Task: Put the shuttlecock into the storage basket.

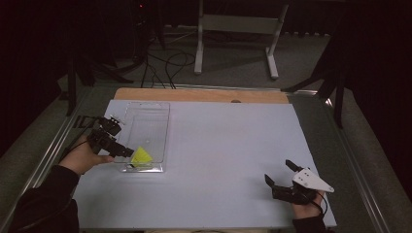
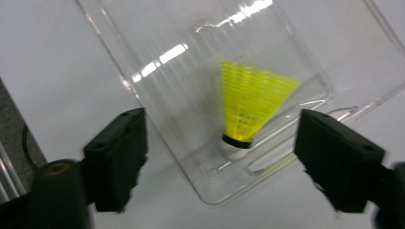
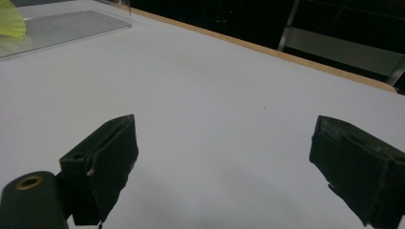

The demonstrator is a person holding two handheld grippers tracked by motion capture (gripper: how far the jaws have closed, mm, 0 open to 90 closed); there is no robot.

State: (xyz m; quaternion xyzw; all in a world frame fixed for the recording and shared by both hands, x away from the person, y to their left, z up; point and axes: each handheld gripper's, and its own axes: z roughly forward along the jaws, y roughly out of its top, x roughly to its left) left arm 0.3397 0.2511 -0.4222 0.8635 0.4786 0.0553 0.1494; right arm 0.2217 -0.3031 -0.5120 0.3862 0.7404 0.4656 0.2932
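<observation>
Left gripper (image 2: pixel 222 157) fingers spread wide, nothing gripped, poised above yellow shuttlecock (image 2: pixel 250 107). Shuttlecock seen lying on its side in near end of clear plastic tray (image 1: pixel 145 112), at table (image 1: pixel 228 145) left side. Right gripper (image 1: pixel 284 177) fingers also wide apart, empty, parked near right front edge.

Step judged: approach for pick-up. Next move: descent, fingers closed around shuttlecock inside tray walls.

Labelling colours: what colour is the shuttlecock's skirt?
Yellow skirt on the shuttlecock, with a black band above a white tip; clearest in the left gripper view.
</observation>
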